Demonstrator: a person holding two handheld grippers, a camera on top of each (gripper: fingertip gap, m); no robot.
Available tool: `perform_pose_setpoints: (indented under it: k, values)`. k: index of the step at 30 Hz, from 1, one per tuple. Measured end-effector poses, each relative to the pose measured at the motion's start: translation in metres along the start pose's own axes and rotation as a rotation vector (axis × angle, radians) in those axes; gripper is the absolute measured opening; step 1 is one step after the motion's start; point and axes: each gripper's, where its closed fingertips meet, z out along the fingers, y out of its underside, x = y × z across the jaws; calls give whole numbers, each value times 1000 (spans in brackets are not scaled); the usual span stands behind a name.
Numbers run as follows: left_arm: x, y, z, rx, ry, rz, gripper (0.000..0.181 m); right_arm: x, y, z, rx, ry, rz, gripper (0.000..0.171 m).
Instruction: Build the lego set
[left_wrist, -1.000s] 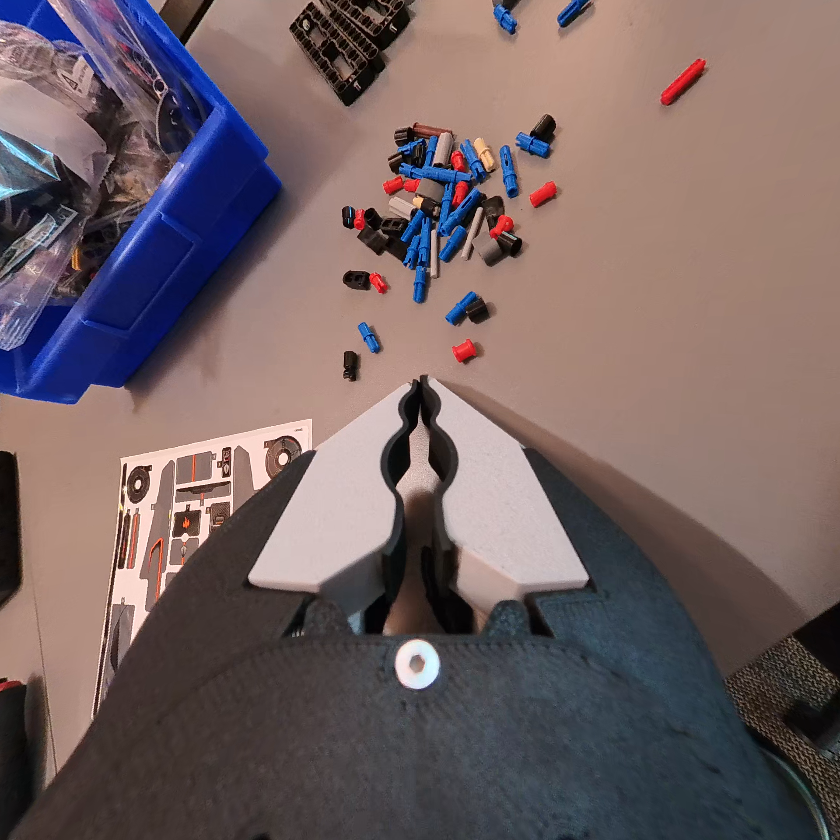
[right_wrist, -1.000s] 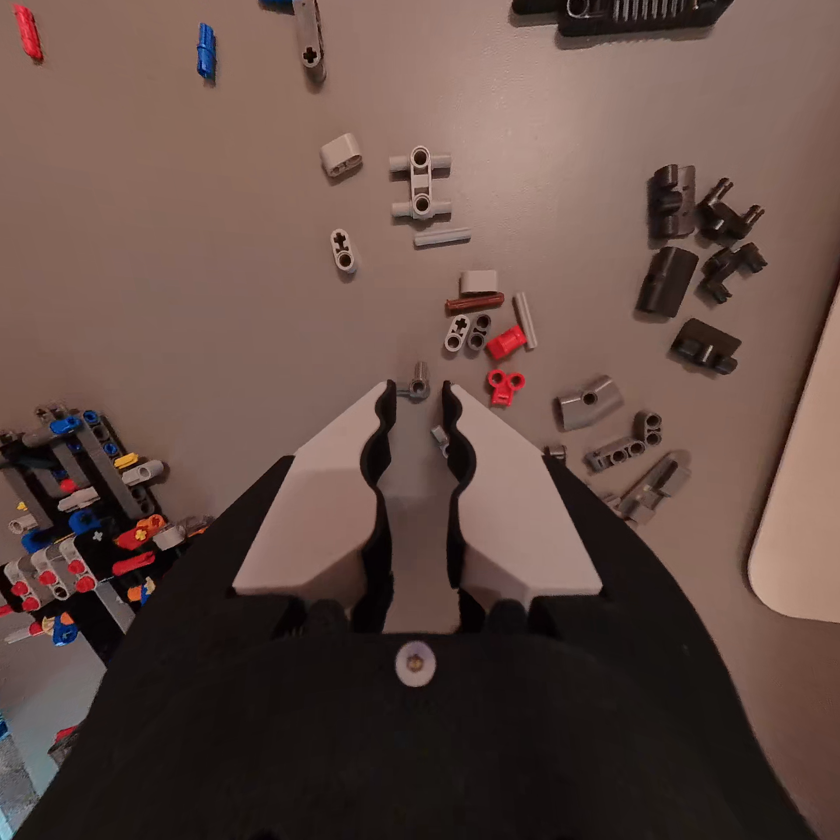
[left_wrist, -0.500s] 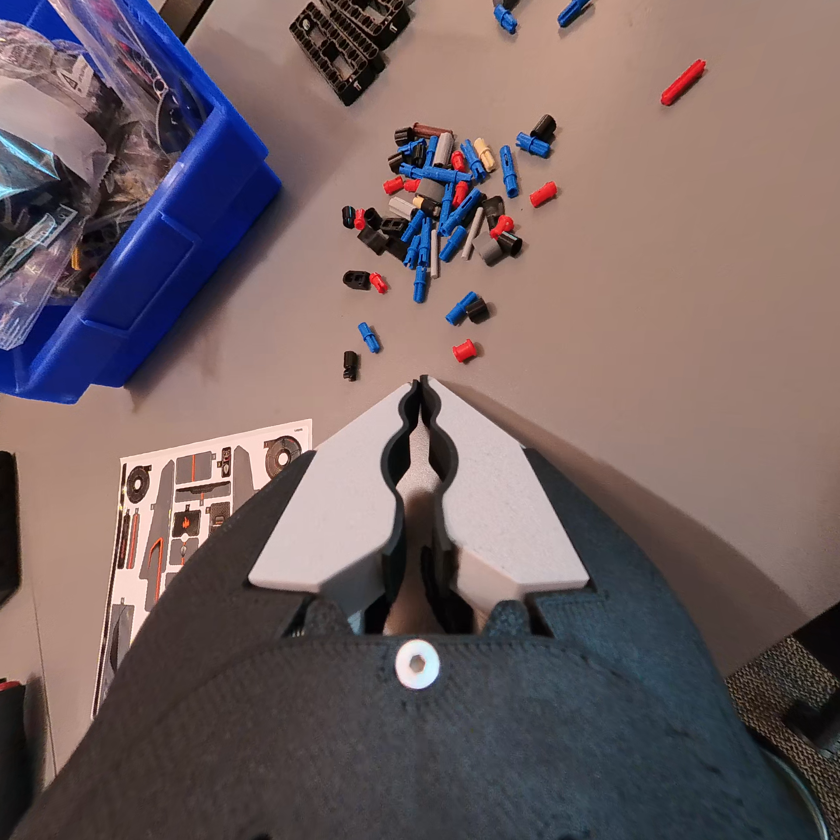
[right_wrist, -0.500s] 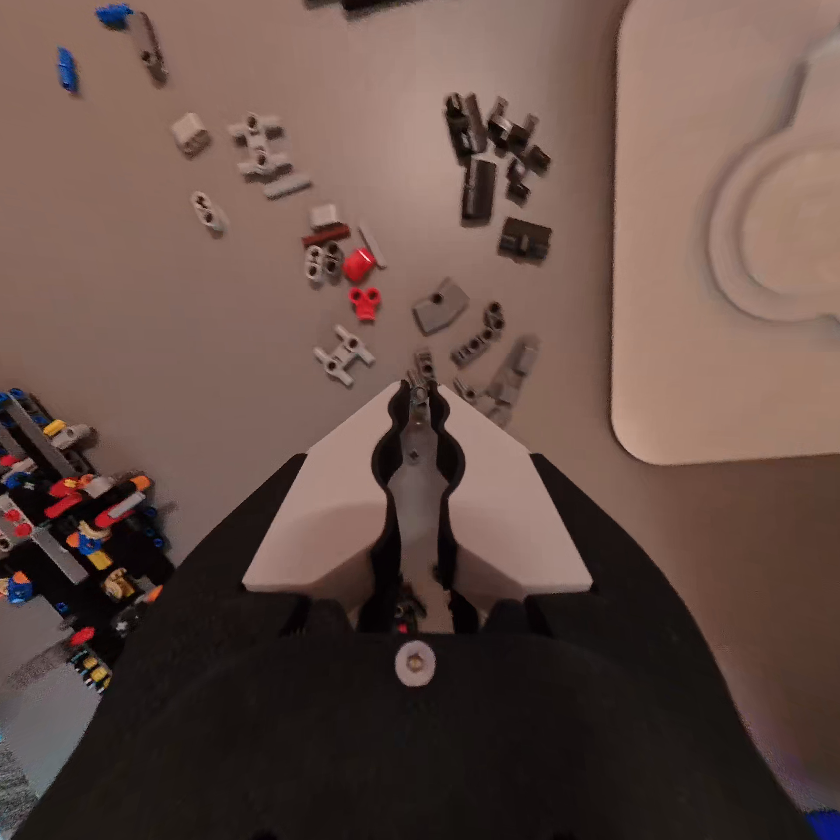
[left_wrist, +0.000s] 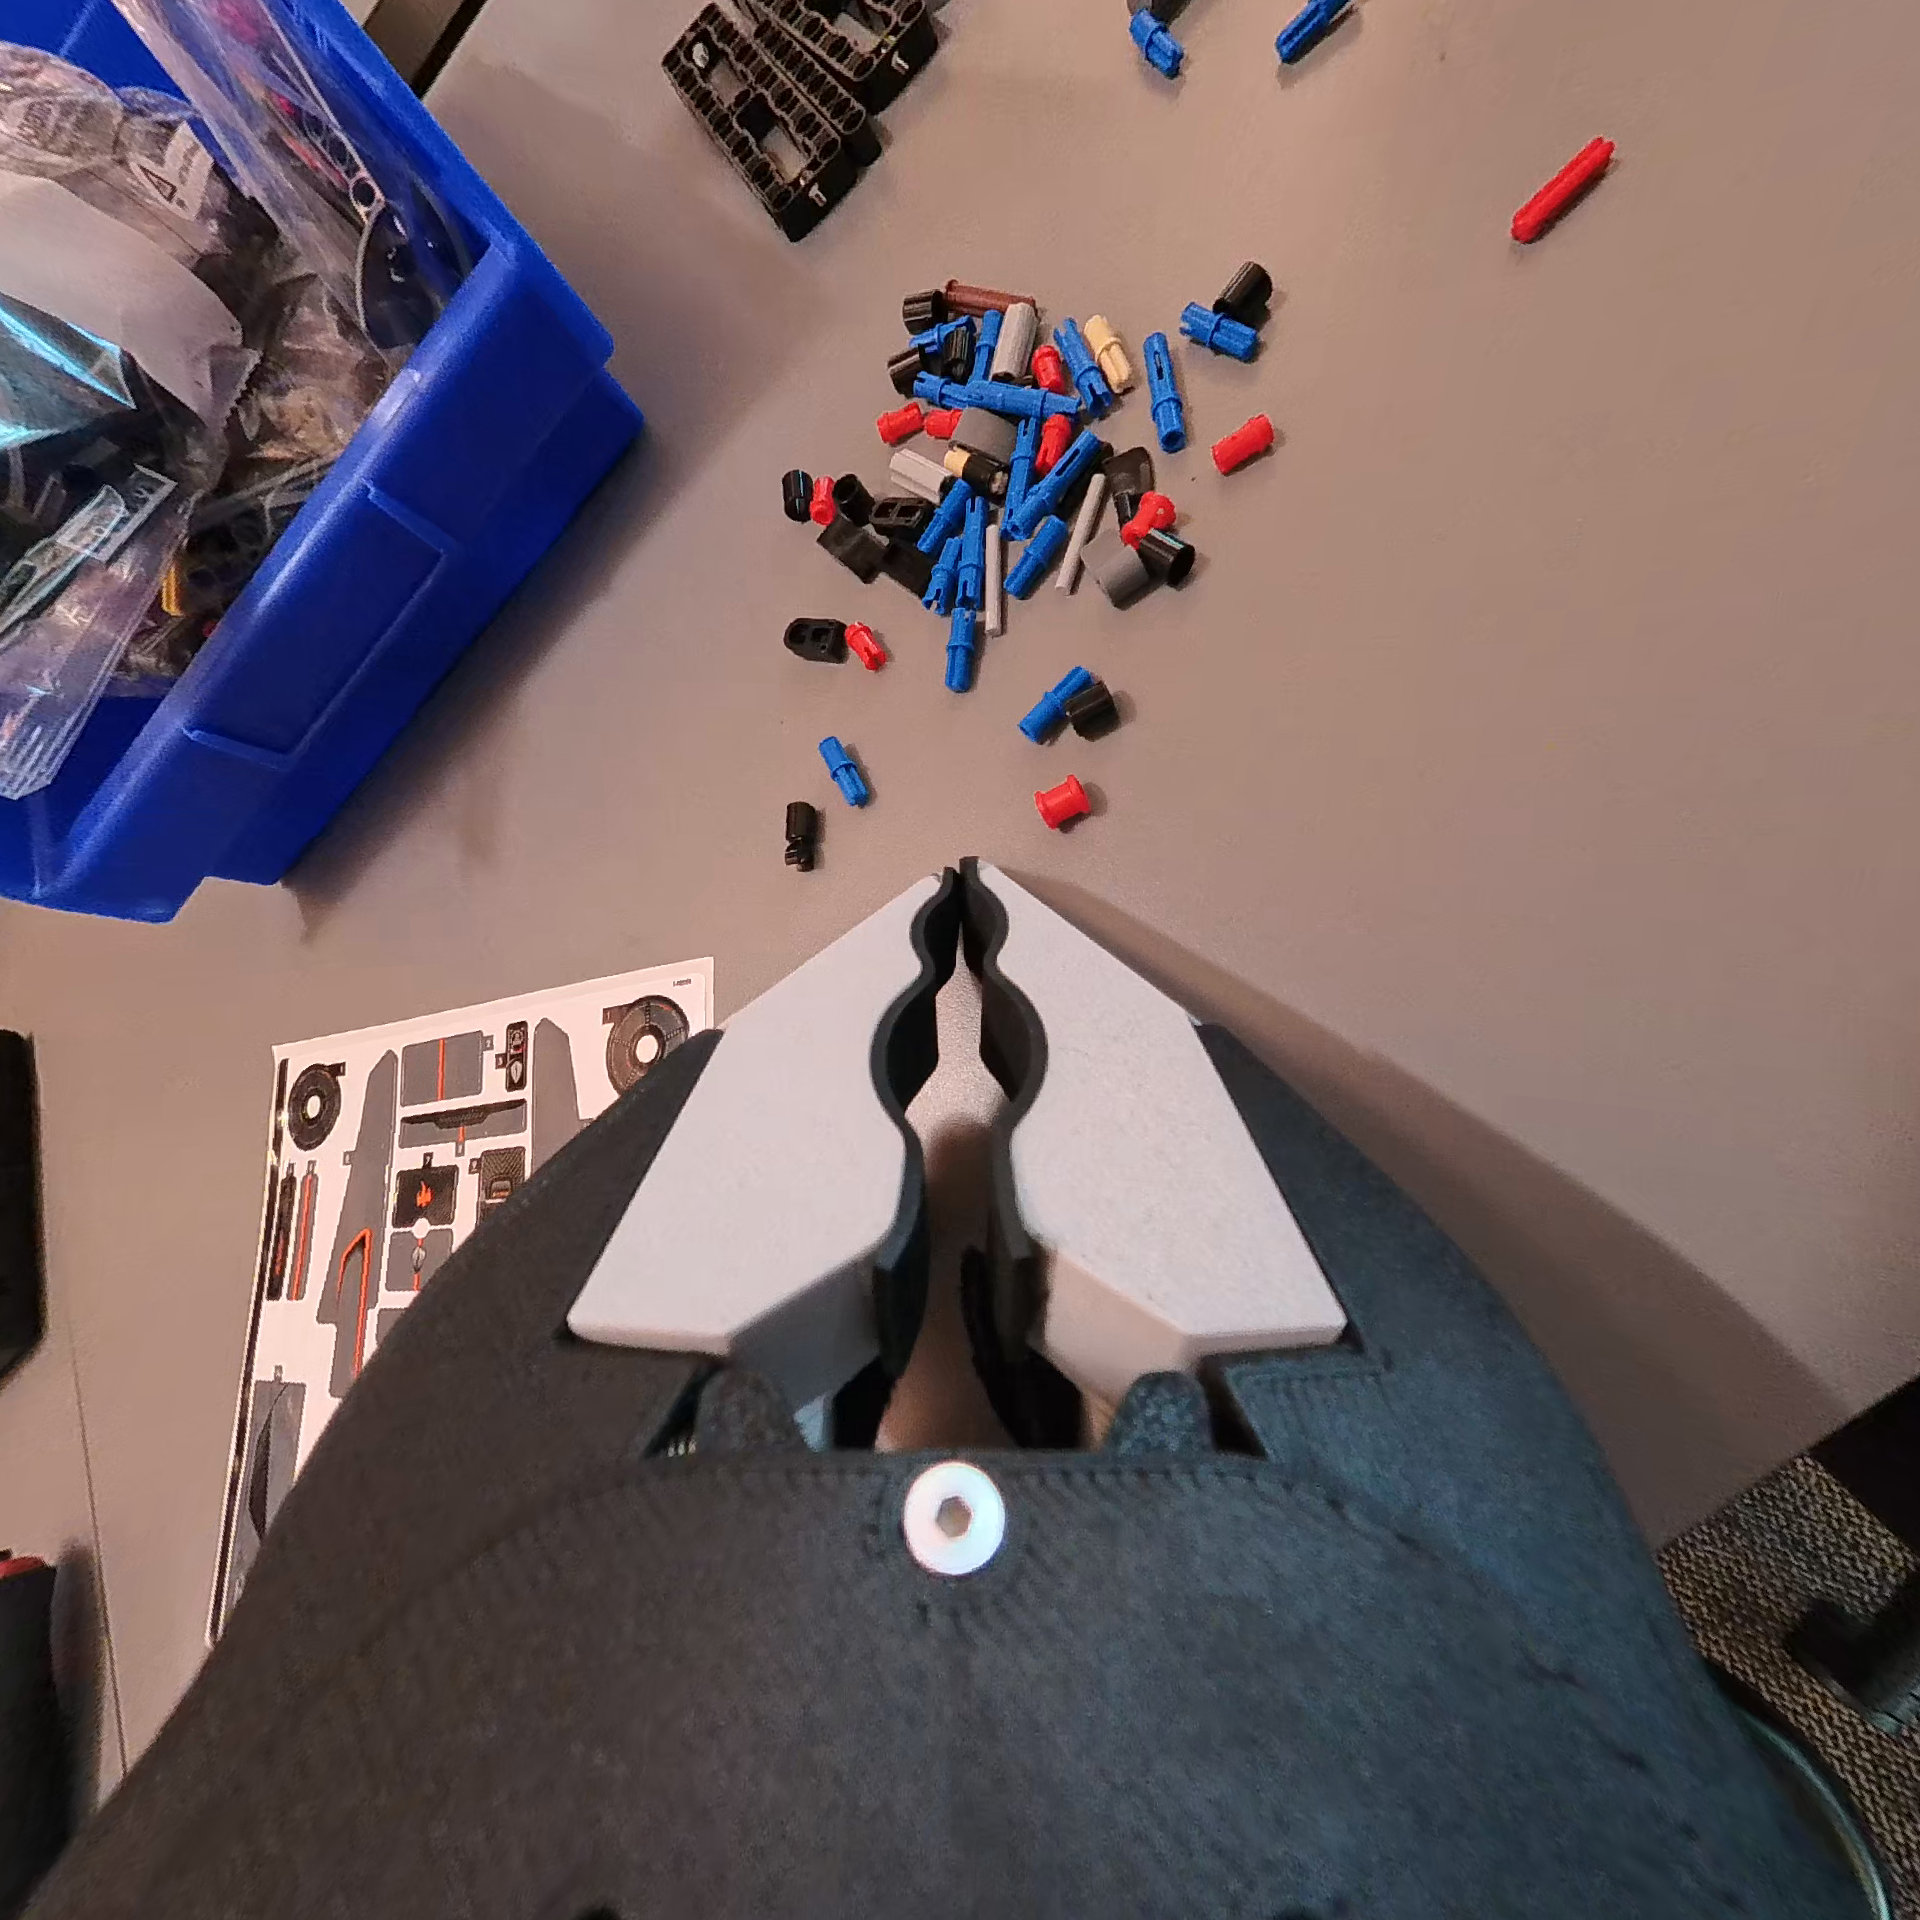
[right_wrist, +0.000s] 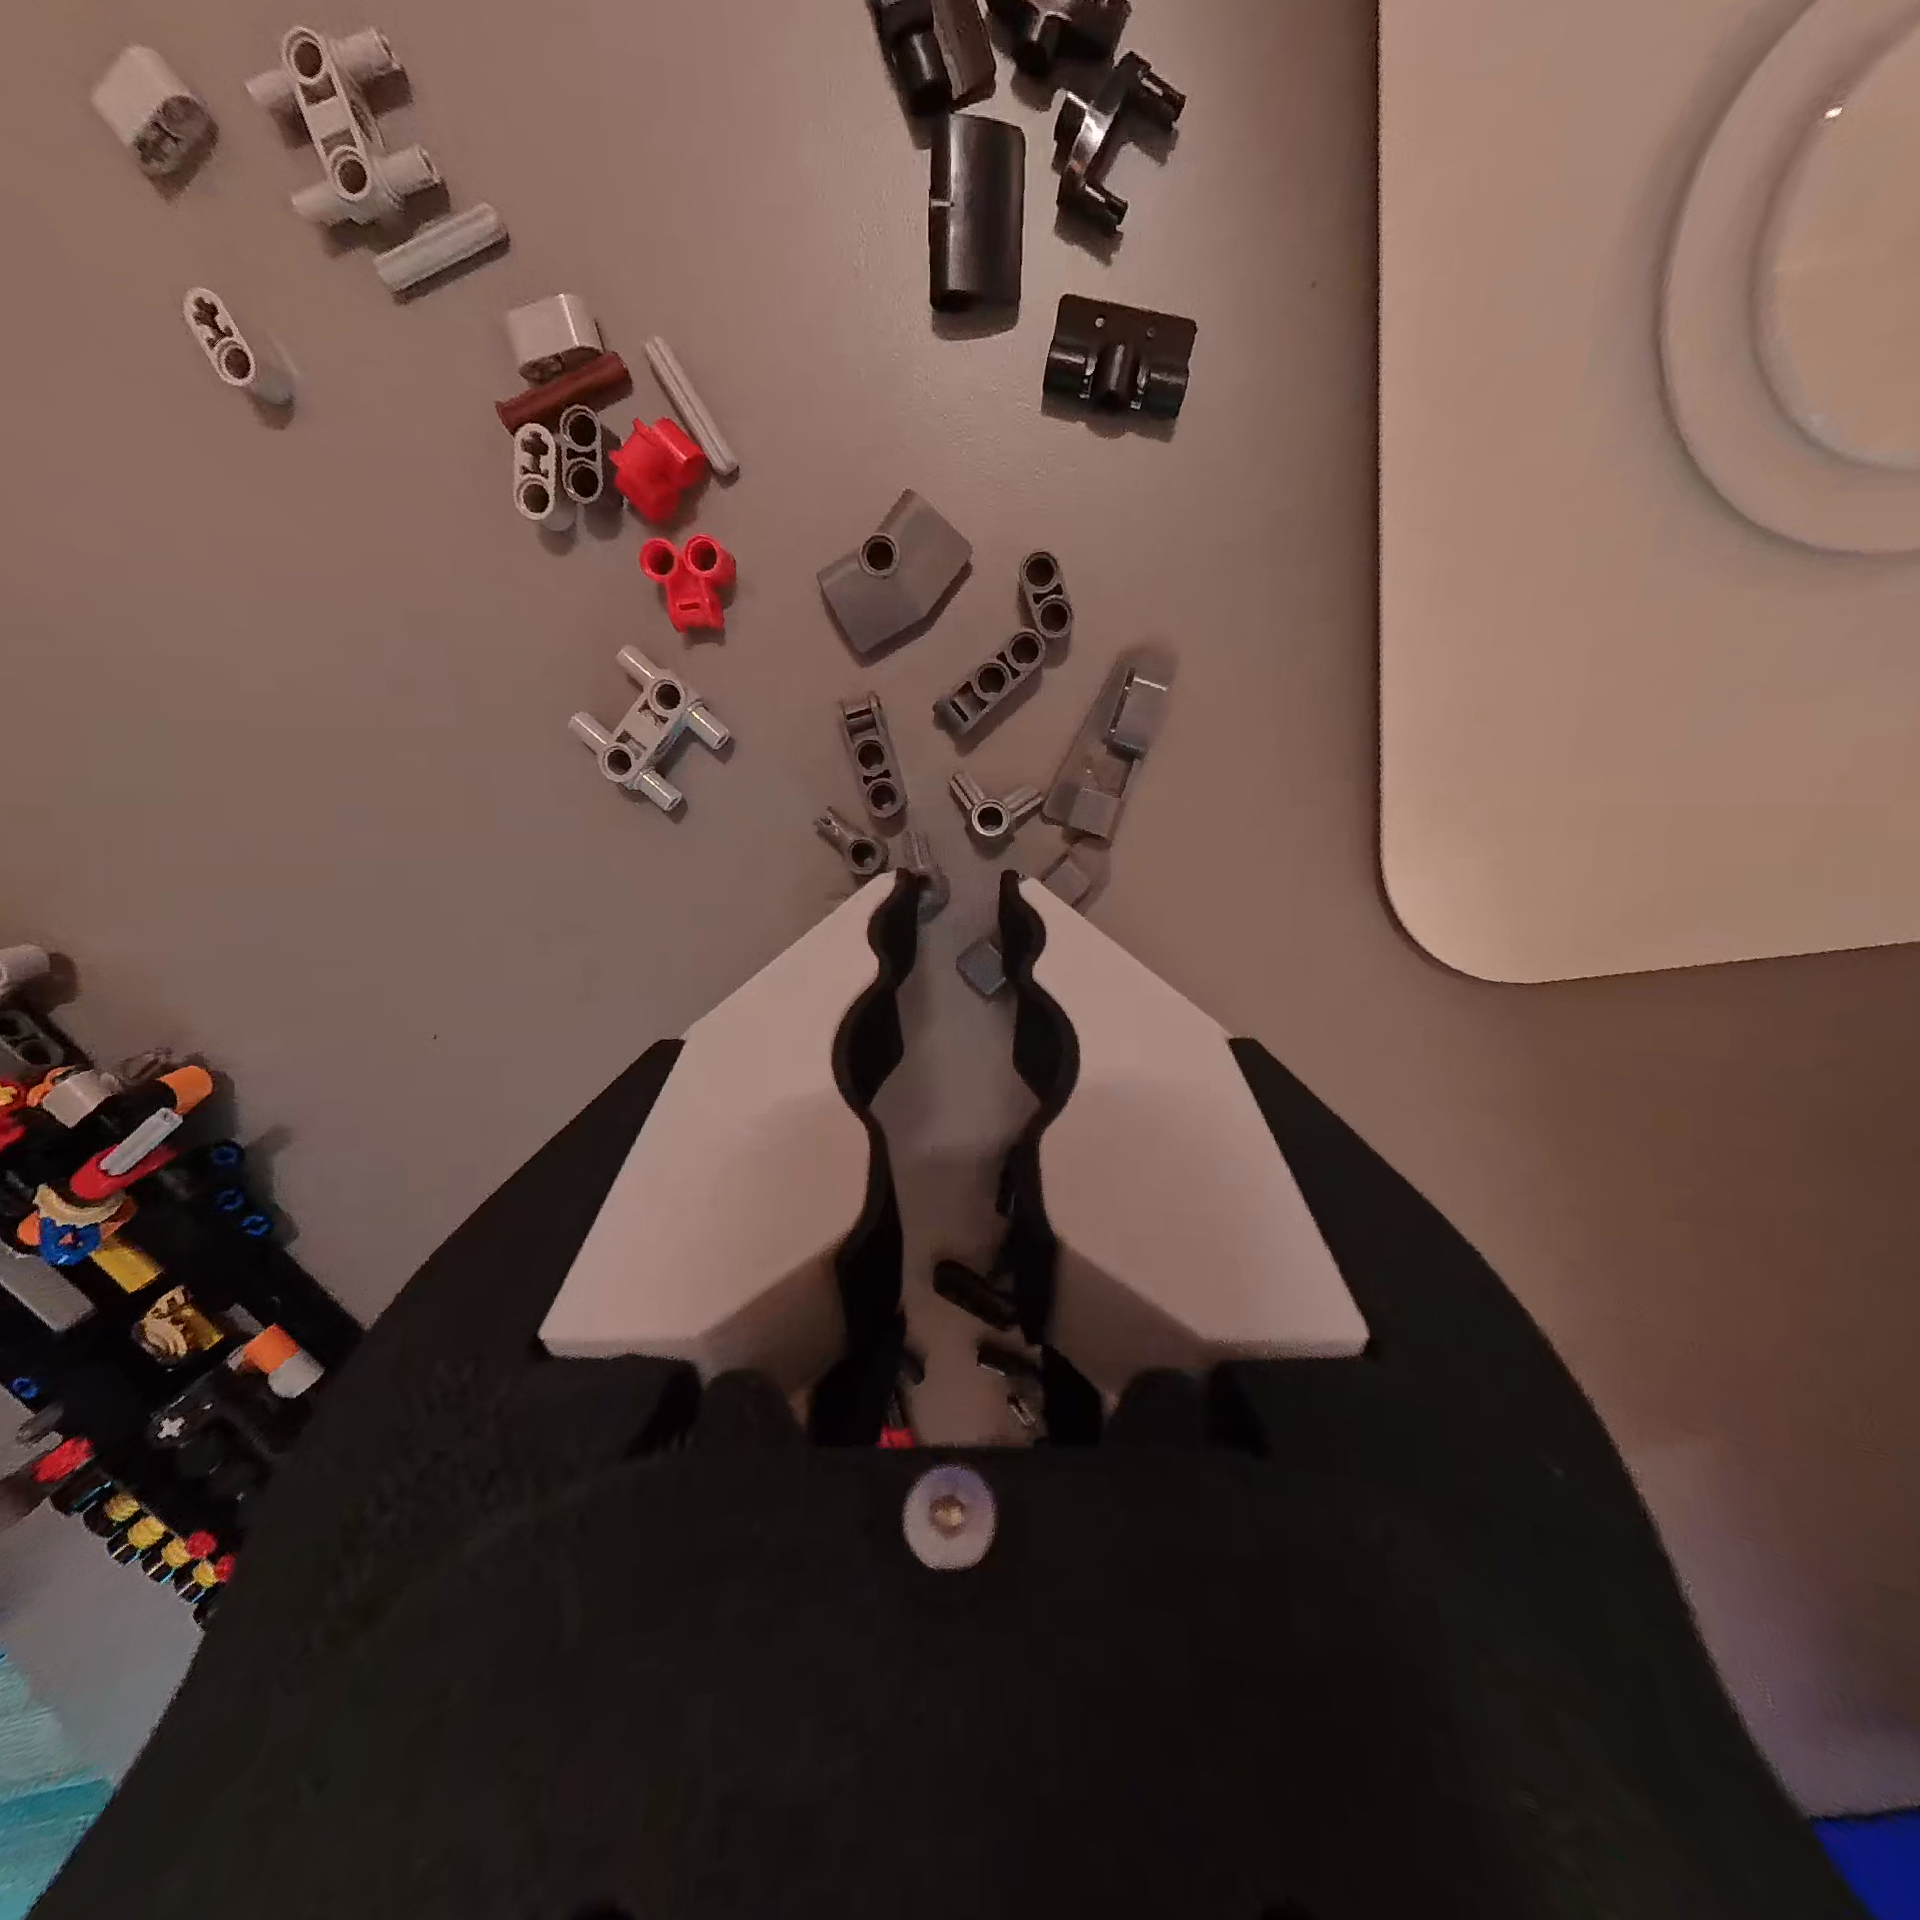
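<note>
between the parted right gripper (right_wrist: 954, 883) tips, small grey connector (right_wrist: 925, 868): light, rigid, slippery, pinch its barrel; left gripper (left_wrist: 958, 871) closed, empty.

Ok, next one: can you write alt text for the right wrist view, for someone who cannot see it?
The right tongs, open, hover above small grey Lego connectors scattered on a grey table. Red pieces and black pieces lie farther off, a partly built multicoloured assembly sits at the left edge, and a cream tray is at right.
</note>
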Motion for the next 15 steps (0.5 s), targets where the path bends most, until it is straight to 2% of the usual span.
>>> perform_pose_setpoints:
  k: [8, 15]
  values:
    - [0, 0, 0, 0, 1, -1, 0, -22, -22, -20, 61, -19, -56, 12]
    - [0, 0, 0, 0, -3, 4, 0, -50, -51, 0, 60, -36, -184, 20]
